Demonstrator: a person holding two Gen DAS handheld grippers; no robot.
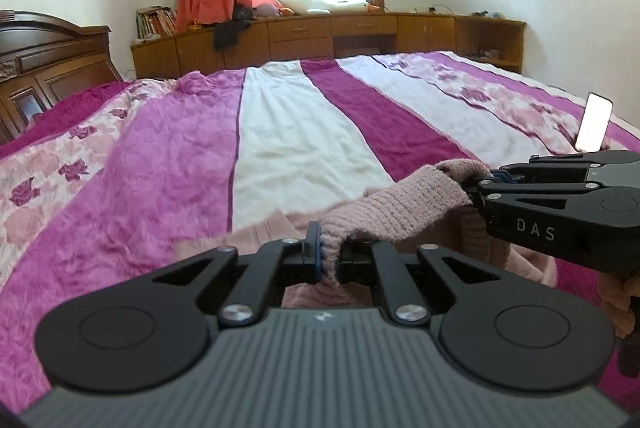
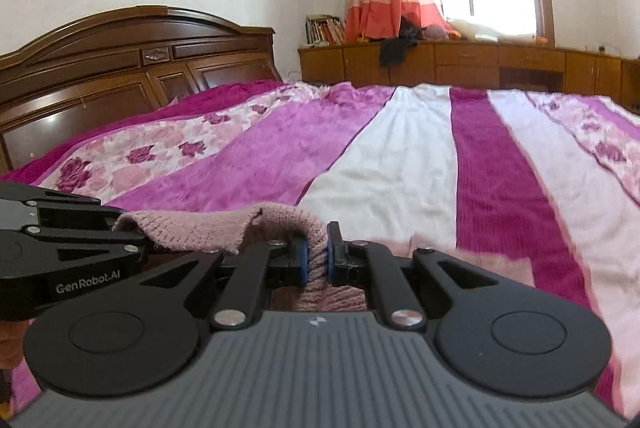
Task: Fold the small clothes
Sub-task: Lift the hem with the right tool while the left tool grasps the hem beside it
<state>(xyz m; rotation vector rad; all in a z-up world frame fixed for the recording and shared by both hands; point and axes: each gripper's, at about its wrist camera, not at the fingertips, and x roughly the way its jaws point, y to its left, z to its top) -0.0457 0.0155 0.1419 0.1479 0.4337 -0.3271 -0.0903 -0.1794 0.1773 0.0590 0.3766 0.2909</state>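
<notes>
A small pink knitted garment (image 1: 392,208) is held up just above the striped bedspread (image 1: 180,156) by both grippers. My left gripper (image 1: 330,254) is shut on one bunched edge of the knit. The right gripper (image 1: 474,184) enters that view from the right, clamped on the other end. In the right wrist view my right gripper (image 2: 317,260) pinches a fold of the pink garment (image 2: 208,228) between blue pads, and the left gripper (image 2: 136,240) holds it at the left. The rest of the garment hangs below, mostly hidden.
The bed (image 2: 400,164) with purple, white and floral stripes stretches ahead. A dark wooden headboard (image 2: 120,68) stands at the left. Low wooden cabinets (image 1: 360,32) run under the window. A bright phone (image 1: 596,124) stands upright on the bed at the right.
</notes>
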